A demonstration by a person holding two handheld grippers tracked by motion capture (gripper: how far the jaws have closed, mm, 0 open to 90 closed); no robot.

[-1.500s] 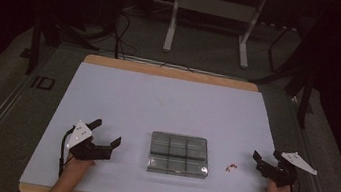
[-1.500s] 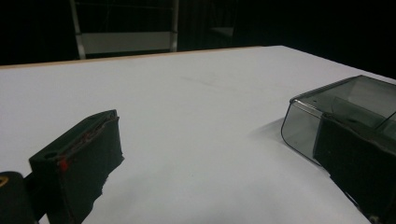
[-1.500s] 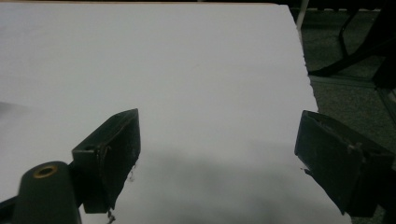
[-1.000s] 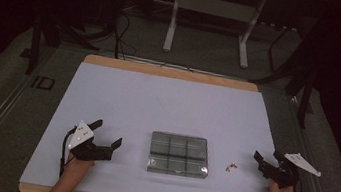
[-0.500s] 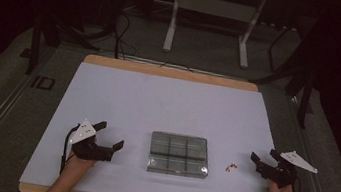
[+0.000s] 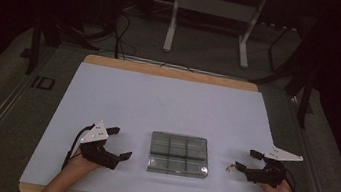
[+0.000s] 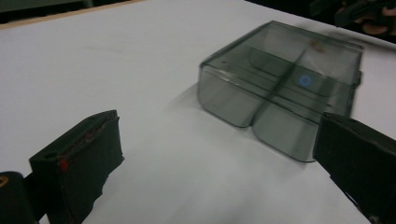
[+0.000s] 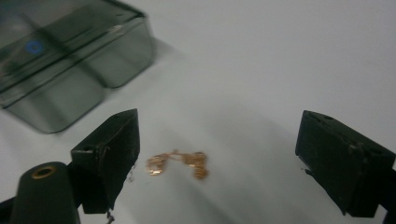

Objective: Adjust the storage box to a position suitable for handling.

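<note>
Table [image 6: 168, 100]: white top with a wooden edge showing at the near and far sides. It carries the box and the chain; otherwise bare.

Compartment box [image 6: 179, 154]: smoky transparent plastic, divided into a grid of cells, lid shut as far as the high view shows. It lies flat near the front middle of the table, between the two grippers and touching neither. A small blue ring mark [image 7: 306, 80] shows through the plastic. The cells look empty, though the tint makes that hard to confirm.

Left gripper [image 6: 119, 143]: held low over the table to the left of the box, jaws spread wide, nothing between them. In the left gripper view the jaws frame the box's near corner, with a stretch of bare table between them and it.

Right gripper [image 6: 246, 160]: held low to the right of the box, jaws likewise wide apart and holding nothing. In the right gripper view the jaws straddle the chain, the left jaw just beside it.

Gold chain [image 8: 178, 164]: a small tangle of fine links lying loose on the table, right of the box and apart from it.

Status, as judged: the work appears to be stowing the chain in the box. Nothing is done yet: chain ungrasped, box closed. Remaining: close on the chain, open the lid, place it in a cell.
</note>
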